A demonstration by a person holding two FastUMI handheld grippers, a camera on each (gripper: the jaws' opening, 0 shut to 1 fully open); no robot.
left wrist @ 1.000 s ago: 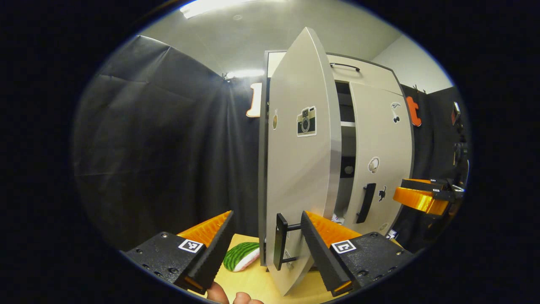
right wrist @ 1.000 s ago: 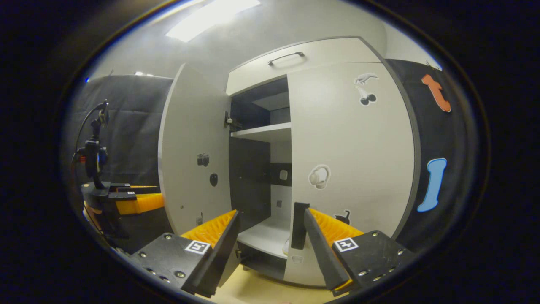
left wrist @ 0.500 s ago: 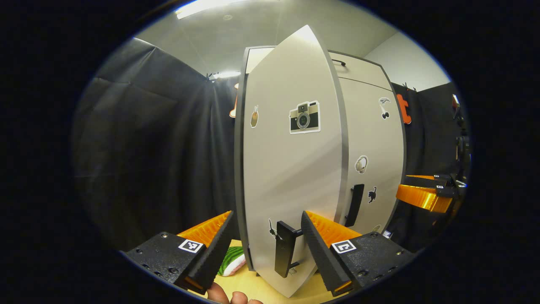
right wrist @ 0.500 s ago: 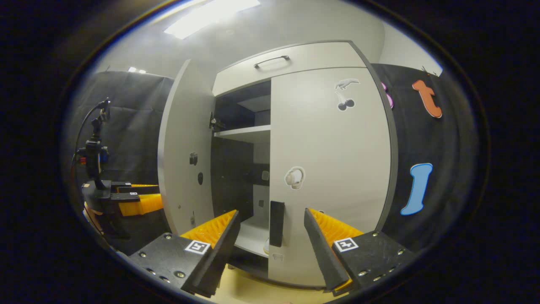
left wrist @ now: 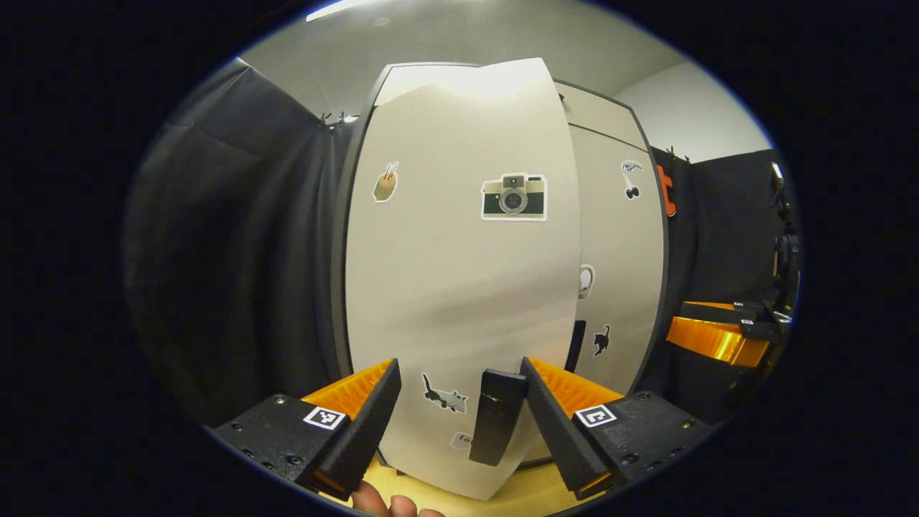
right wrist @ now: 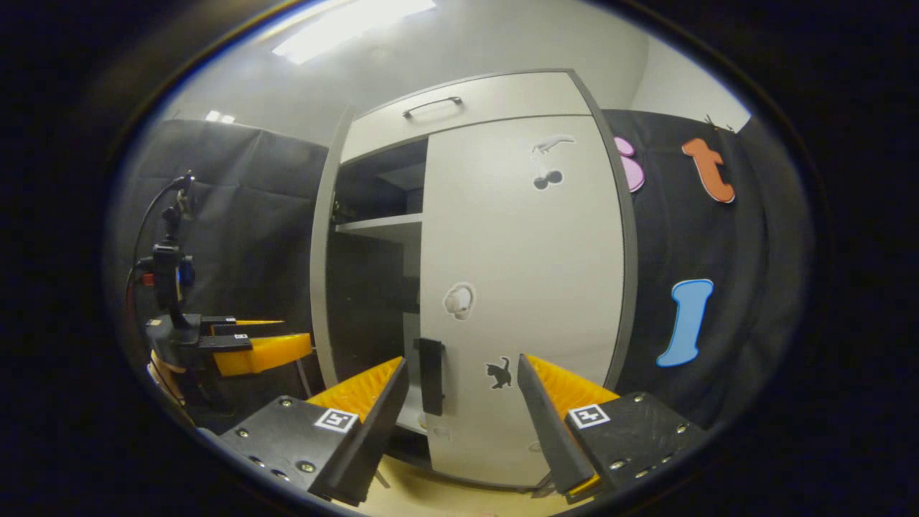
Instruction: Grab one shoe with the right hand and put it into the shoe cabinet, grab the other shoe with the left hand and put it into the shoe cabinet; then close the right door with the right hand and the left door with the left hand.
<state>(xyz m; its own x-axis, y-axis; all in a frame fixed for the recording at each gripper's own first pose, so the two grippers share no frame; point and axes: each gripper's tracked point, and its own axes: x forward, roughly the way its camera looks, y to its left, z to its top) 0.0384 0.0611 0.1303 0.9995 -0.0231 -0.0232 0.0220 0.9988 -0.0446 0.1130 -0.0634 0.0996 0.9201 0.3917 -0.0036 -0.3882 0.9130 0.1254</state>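
The left tongs (left wrist: 459,402) are spread wide, one finger touching the left door (left wrist: 459,287) handle (left wrist: 495,416) at 5 o'clock. The right tongs (right wrist: 463,402) are spread too.

Both views close — facing cabinet (left wrist: 459,273)

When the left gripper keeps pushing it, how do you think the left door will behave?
The left door looks like a flat, rigid panel, so it should swing on its hinge without flexing. Its smooth face may let fingers slide; the black handle beside the open left gripper probably gives surer contact.
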